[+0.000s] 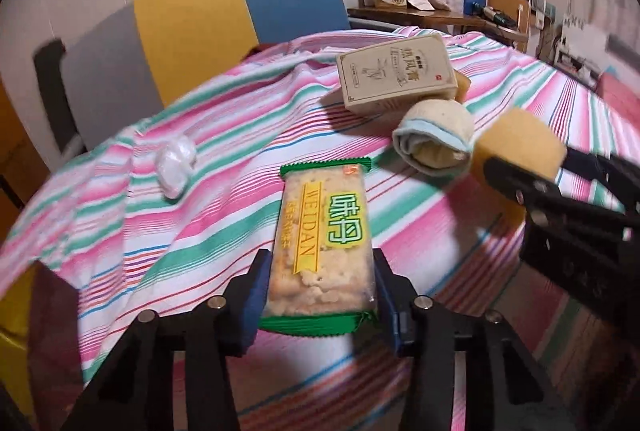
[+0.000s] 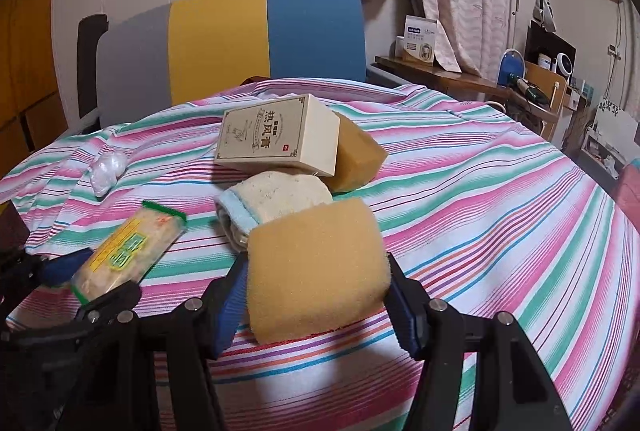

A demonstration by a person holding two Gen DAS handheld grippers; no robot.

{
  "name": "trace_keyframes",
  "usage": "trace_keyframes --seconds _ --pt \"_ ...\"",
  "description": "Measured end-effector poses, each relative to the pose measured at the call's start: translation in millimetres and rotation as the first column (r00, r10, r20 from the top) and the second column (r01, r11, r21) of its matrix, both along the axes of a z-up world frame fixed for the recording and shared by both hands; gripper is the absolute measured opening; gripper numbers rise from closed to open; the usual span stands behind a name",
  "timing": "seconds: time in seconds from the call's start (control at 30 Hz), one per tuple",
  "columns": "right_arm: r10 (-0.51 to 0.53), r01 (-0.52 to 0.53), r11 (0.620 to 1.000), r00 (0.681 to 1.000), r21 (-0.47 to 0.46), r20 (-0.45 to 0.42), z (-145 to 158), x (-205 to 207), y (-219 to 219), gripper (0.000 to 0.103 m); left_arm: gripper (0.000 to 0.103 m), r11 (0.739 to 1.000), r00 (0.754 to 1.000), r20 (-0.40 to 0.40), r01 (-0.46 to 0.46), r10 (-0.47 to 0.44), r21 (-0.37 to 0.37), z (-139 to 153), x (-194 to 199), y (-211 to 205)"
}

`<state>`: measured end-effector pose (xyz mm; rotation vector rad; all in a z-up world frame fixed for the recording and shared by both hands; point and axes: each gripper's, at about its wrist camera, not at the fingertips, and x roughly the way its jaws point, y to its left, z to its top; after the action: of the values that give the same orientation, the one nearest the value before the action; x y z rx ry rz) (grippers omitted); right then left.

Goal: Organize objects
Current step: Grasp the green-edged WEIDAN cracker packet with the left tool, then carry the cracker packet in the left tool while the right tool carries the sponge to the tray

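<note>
A green-edged cracker packet [image 1: 320, 231] [image 2: 128, 251] lies lengthwise between my left gripper's blue pads. The left gripper [image 1: 320, 257] [image 2: 104, 275] is shut on its near half, pads pressing both long sides, just over the striped cloth. My right gripper [image 2: 316, 265] [image 1: 528, 161] is shut on a yellow sponge [image 2: 316, 271] [image 1: 516, 143], held above the cloth to the packet's right. Behind it lie a rolled cream towel [image 2: 280, 199] [image 1: 436, 139] and a beige box [image 2: 276, 135] [image 1: 396, 75]. The box leans on a second sponge [image 2: 356, 155].
A pink, green and white striped cloth [image 1: 240, 135] covers the round table. A crumpled white plastic wad [image 1: 176, 165] [image 2: 106, 169] sits at the left. A grey, yellow and blue chair back [image 2: 260, 35] stands behind the table. A cluttered wooden desk [image 2: 460, 75] is at the far right.
</note>
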<state>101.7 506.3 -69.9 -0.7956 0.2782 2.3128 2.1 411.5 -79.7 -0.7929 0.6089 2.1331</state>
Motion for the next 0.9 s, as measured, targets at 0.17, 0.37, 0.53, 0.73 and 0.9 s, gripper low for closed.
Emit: trace_keyframes --seconds 0.17,0.37,0.53,0.73,0.9 --pt "0.001 -0.001 1.000 1.000 0.023 0.008 2 -2 -4 0.063 0.047 0.999 1.000 0.020 0.000 -0.001 0.034 1 14 -19" --pt "0.017 -0.017 0.998 1.000 0.054 0.013 4 -3 -9 0.063 0.047 0.992 0.995 0.082 -0.073 0.064 0.105 5 20 -50" --pt "0.031 -0.032 0.997 0.999 0.070 0.010 5 -5 -12 0.063 0.047 0.976 0.987 0.078 -0.152 0.142 0.158 14 35 -81" --pt "0.044 -0.047 0.995 0.998 0.093 0.035 4 -10 -17 0.063 0.047 0.975 0.989 0.076 -0.137 0.126 0.175 18 62 -108" --pt "0.060 -0.064 0.991 0.997 0.118 0.038 5 -10 -23 0.063 0.047 0.960 0.985 0.110 -0.158 0.135 0.233 36 70 -131"
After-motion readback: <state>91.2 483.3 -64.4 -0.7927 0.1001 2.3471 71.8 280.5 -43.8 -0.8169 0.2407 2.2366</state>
